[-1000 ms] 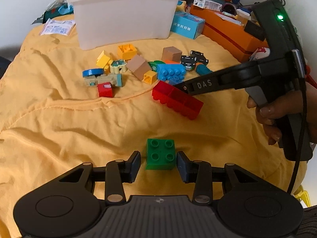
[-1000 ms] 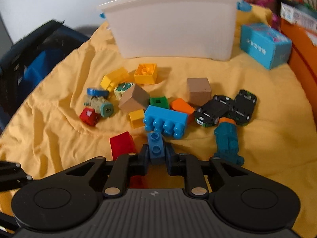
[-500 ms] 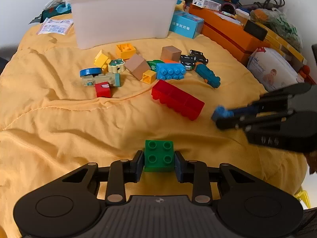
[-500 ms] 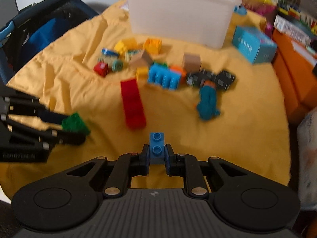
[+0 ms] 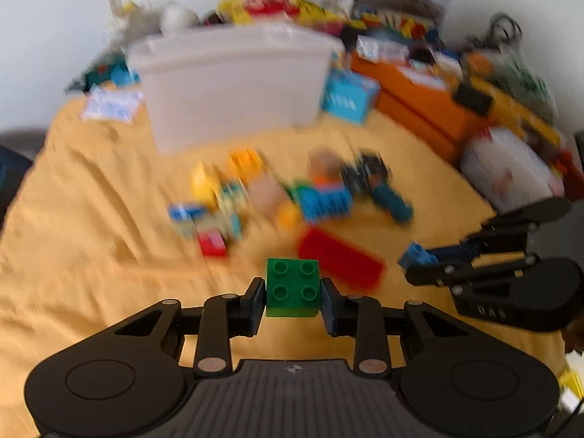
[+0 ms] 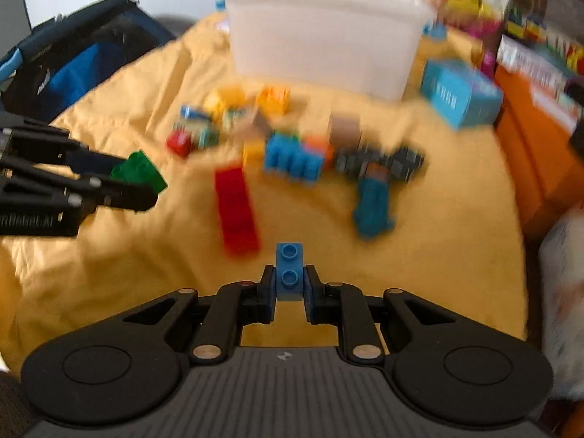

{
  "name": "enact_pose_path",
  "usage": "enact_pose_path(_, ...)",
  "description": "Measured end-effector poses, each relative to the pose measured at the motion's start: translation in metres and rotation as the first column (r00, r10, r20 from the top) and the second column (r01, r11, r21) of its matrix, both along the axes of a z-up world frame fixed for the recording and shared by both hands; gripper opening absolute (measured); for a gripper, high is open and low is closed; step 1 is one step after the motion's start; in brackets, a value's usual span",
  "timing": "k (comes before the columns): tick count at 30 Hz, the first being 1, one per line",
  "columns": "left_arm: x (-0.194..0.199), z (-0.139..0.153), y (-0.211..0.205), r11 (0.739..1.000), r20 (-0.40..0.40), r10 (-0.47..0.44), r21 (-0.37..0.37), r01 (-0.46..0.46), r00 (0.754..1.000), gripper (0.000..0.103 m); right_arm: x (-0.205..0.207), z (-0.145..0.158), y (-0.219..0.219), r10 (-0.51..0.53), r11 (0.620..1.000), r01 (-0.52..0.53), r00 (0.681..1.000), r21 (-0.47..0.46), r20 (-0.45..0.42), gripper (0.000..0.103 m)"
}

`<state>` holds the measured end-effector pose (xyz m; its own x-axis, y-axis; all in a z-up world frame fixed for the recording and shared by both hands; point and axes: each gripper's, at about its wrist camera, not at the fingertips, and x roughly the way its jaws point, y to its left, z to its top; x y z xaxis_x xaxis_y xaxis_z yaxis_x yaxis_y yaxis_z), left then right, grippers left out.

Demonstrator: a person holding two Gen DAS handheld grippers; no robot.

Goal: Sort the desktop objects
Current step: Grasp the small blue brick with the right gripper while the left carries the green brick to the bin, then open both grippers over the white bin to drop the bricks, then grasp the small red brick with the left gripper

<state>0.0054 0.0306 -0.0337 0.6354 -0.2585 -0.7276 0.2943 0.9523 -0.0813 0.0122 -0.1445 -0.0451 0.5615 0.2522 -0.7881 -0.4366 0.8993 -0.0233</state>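
My left gripper is shut on a green four-stud brick and holds it above the yellow cloth. My right gripper is shut on a small blue two-stud brick, also lifted. Each gripper shows in the other's view: the right one at the right with the blue brick, the left one at the left with the green brick. A white plastic bin stands at the back, also seen in the right wrist view. Both views are blurred.
Loose toys lie mid-cloth: a long red brick, a blue brick, a teal toy, black cars and small blocks. A teal box and orange boxes stand at the right. A dark bag lies left.
Both grippers have lifted with their bricks and moved forward toward the toys and the bin. The views have become blurred with motion.
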Motion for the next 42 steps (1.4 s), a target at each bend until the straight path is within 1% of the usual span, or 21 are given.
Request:
enact_pose_path(3, 0.026, 0.024, 0.01, 0.998, 0.074, 0.055, -0.037, -0.052, 0.996, 0.035, 0.023, 0.022, 0.003, -0.001, 1.0, 0.0, 0.996, 0.009, 0.09, 0.017)
enact_pose_path(5, 0.047, 0.042, 0.013, 0.996, 0.14, 0.078, -0.042, -0.073, 0.987, 0.035, 0.041, 0.04, 0.008, -0.006, 1.0, 0.002, 0.986, 0.023, 0.164, 0.017)
enact_pose_path(8, 0.076, 0.07, 0.014, 0.996, 0.241, 0.092, -0.037, -0.086, 0.966, 0.035, 0.07, 0.068, 0.016, -0.025, 0.998, 0.009, 0.961, 0.059, 0.275, 0.017)
enact_pose_path(10, 0.095, 0.085, 0.012, 0.995, 0.29, 0.1, -0.032, -0.094, 0.952, 0.035, 0.088, 0.079, 0.024, -0.026, 0.999, 0.009, 0.941, 0.05, 0.339, 0.017)
enact_pose_path(14, 0.133, 0.1, 0.009, 0.993, 0.345, 0.108, -0.002, -0.114, 0.932, 0.035, 0.13, 0.098, 0.037, -0.053, 0.997, 0.023, 0.914, 0.079, 0.403, 0.017)
enact_pose_path(17, 0.162, 0.107, 0.01, 0.992, 0.359, 0.122, -0.005, -0.129, 0.925, 0.036, 0.163, 0.104, 0.041, -0.083, 0.995, 0.052, 0.895, 0.083, 0.438, 0.018)
enact_pose_path(18, 0.17, 0.107, 0.009, 0.991, 0.363, 0.124, 0.001, -0.134, 0.924, 0.036, 0.171, 0.103, 0.042, -0.089, 0.995, 0.06, 0.893, 0.078, 0.441, 0.02)
enact_pose_path(19, 0.176, 0.106, 0.008, 0.99, 0.356, 0.124, 0.015, -0.138, 0.926, 0.037, 0.177, 0.102, 0.043, -0.089, 0.996, 0.068, 0.893, 0.065, 0.441, 0.023)
enact_pose_path(20, 0.179, 0.103, 0.009, 0.99, 0.344, 0.126, 0.018, -0.141, 0.931, 0.041, 0.179, 0.1, 0.043, -0.09, 0.996, 0.072, 0.893, 0.058, 0.44, 0.029)
enact_pose_path(21, 0.179, 0.1, 0.009, 0.99, 0.329, 0.129, 0.014, -0.141, 0.935, 0.044, 0.179, 0.098, 0.042, -0.092, 0.995, 0.072, 0.896, 0.062, 0.435, 0.029)
enact_pose_path(24, 0.166, 0.093, 0.014, 0.991, 0.309, 0.128, -0.006, -0.133, 0.942, 0.044, 0.165, 0.096, 0.034, -0.098, 0.993, 0.064, 0.906, 0.097, 0.412, 0.029)
enact_pose_path(27, 0.14, 0.087, 0.02, 0.992, 0.28, 0.125, -0.028, -0.122, 0.952, 0.044, 0.149, 0.096, 0.027, -0.097, 0.99, 0.048, 0.919, 0.135, 0.381, 0.029)
enact_pose_path(30, 0.111, 0.077, 0.022, 0.994, 0.253, 0.107, -0.003, -0.11, 0.961, 0.044, 0.122, 0.094, 0.021, -0.078, 0.99, 0.03, 0.931, 0.138, 0.357, 0.029)
enact_pose_path(35, 0.061, 0.047, 0.025, 0.996, 0.166, 0.087, 0.015, -0.091, 0.982, 0.044, 0.08, 0.083, 0.014, -0.045, 0.992, 0.005, 0.951, 0.129, 0.305, 0.028)
enact_pose_path(37, 0.044, 0.031, 0.024, 0.997, 0.115, 0.076, 0.026, -0.079, 0.99, 0.044, 0.066, 0.075, 0.012, -0.027, 0.993, -0.007, 0.961, 0.12, 0.274, 0.028)
enact_pose_path(40, 0.031, 0.007, 0.022, 0.997, 0.042, 0.073, 0.036, -0.074, 0.996, 0.044, 0.047, 0.062, 0.009, -0.032, 0.994, 0.007, 0.973, 0.109, 0.229, 0.028)
enact_pose_path(42, 0.029, -0.005, 0.022, 0.996, 0.013, 0.084, 0.031, -0.084, 0.996, 0.044, 0.036, 0.053, 0.007, -0.04, 0.993, 0.018, 0.98, 0.113, 0.194, 0.028)
